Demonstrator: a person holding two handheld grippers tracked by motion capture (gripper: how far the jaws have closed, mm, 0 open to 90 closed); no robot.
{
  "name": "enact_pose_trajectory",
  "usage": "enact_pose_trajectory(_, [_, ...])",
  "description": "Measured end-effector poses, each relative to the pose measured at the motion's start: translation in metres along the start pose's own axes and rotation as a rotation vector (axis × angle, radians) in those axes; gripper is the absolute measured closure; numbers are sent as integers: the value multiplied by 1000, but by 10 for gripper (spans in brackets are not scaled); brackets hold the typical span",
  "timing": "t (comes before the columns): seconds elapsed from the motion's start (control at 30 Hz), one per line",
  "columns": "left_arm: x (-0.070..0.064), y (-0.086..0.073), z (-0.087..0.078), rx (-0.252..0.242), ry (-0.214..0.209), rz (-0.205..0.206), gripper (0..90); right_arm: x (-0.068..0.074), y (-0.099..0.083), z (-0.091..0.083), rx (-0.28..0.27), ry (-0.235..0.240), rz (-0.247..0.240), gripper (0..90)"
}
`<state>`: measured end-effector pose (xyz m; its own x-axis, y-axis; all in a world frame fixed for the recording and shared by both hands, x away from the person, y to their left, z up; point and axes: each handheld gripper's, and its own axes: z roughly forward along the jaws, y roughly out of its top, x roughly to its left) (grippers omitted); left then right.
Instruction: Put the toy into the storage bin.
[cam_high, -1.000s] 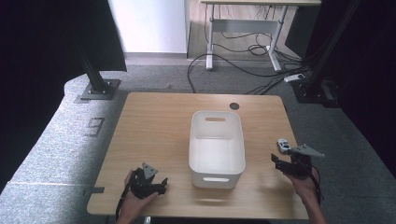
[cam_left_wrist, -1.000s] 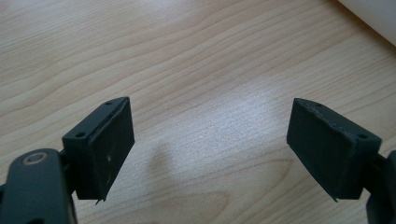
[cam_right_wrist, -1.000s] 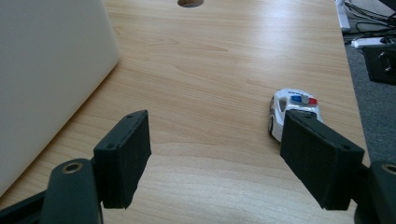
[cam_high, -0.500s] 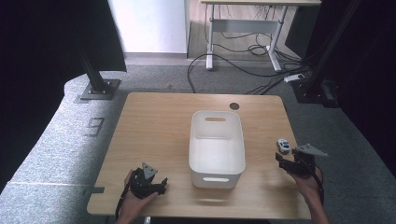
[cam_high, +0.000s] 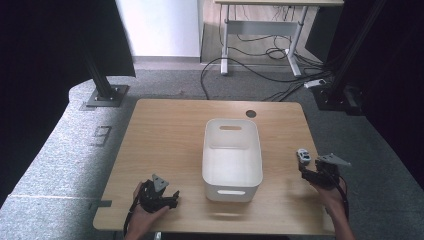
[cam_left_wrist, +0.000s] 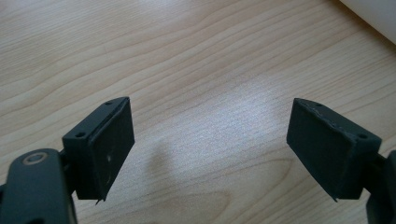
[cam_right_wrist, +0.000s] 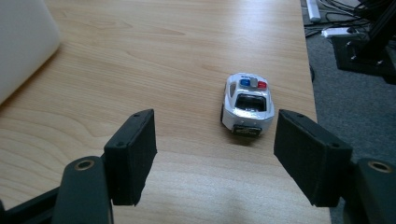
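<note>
On the light wooden bench (cam_high: 170, 135): one white plastic bin (cam_high: 232, 150) at centre, one white toy police car (cam_right_wrist: 247, 103) at right before the wide-open, empty right hand-held gripper (cam_right_wrist: 215, 140); left hand-held gripper (cam_left_wrist: 210, 140) likewise agape, holding nothing.

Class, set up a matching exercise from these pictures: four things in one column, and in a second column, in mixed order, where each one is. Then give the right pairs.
Things
1. white bin
2. toy police car
3. left gripper
4. round dark hole

Places
A. near the table's right edge, just ahead of the open right gripper
B. far part of the wooden table, beyond the bin
C. middle of the table
D. near front edge, left of the bin

Pairs: 1-C, 2-A, 3-D, 4-B
</note>
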<state>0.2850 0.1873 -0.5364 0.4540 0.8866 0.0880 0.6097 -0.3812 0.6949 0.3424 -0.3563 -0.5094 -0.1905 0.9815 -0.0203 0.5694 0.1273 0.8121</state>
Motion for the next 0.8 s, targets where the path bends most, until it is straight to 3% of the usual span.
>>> enact_pose_trajectory(0.8, [2,0,0,-3,-4,-5,151,-13,12,26,48,-22,28,313])
